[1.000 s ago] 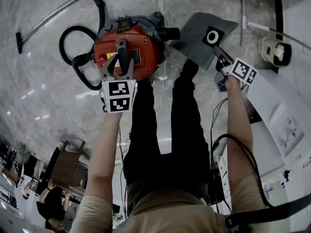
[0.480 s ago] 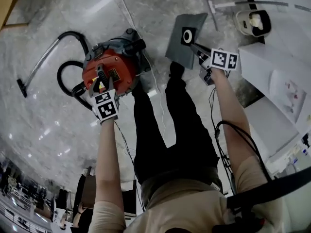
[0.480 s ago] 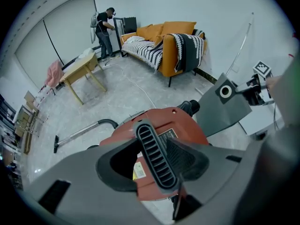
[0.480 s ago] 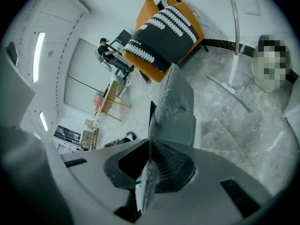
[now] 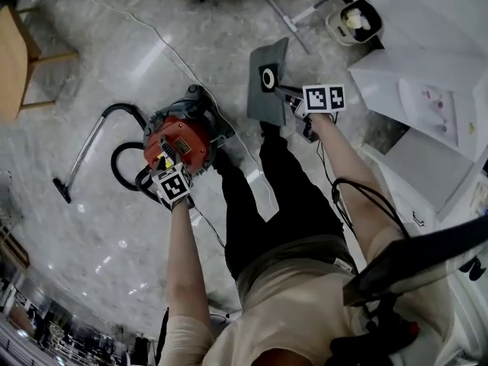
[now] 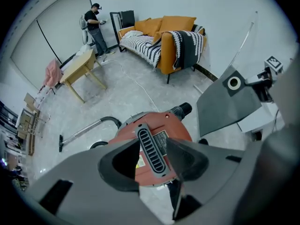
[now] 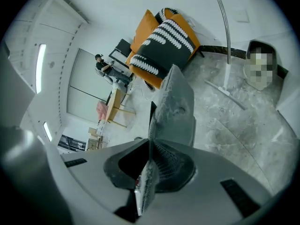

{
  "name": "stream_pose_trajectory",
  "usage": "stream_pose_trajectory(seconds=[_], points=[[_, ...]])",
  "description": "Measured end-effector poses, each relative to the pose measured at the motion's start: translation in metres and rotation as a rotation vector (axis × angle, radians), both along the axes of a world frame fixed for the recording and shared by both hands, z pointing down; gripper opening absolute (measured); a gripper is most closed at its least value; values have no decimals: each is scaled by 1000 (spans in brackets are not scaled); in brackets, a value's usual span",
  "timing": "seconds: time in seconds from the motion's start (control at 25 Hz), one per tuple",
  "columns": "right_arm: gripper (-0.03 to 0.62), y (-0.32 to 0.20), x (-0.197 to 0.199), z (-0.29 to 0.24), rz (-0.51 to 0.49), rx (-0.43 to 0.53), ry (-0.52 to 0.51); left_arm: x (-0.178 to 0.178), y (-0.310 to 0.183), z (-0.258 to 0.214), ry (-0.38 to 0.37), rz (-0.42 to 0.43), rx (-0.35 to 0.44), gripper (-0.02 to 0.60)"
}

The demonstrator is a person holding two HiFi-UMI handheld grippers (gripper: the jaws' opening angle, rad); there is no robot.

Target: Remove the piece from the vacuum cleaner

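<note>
Person stands on a marble floor. The red vacuum cleaner sits by the feet with its black hose looped at its 9 o'clock. The piece, a flat grey dust bag, is already out of the machine and well apart from it, at about 2 o'clock from the vacuum cleaner in the head view. The right claw is clamped narrow on the bag, edge-on between the jaws, with the bite at the collar beside the white-ringed hole. The left claw points steeply down over the vacuum cleaner's top. Its jaws stand apart, and the ribbed handle shows in the gap; it looks to be below the pads, not pinched. Judgement: the bag reads as light and limp. Its body is soft and dusty and would sag or fold if taken by the cloth alone. The collar looks like the only stiff part, so that is the place to hold it. Keep the hole facing up, or dust may spill. Removal looks done; what remains is setting the bag down.
</note>
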State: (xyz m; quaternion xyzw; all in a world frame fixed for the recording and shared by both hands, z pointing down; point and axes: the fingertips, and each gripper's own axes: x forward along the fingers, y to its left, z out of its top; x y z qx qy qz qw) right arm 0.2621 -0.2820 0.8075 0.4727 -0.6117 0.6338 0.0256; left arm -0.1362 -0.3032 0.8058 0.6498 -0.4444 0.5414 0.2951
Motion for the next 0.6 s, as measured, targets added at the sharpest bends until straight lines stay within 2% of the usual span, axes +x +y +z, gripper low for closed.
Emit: stream_pose_trajectory(seconds=[0.16,0.36,0.52,0.6], points=[[29,0,0,-33,6,27,-7,14,8,-26,38,-3,17,183],[28,0,-21,-79,-34,52,20,14,12,-59,106,-11,28,183],[29,-6,-40,-121,-55,83,30,19,4,-100,204,-19,81,183],[29,-9,-52,-138,-96,98,47,23,1,-121,255,-22,110,183]])
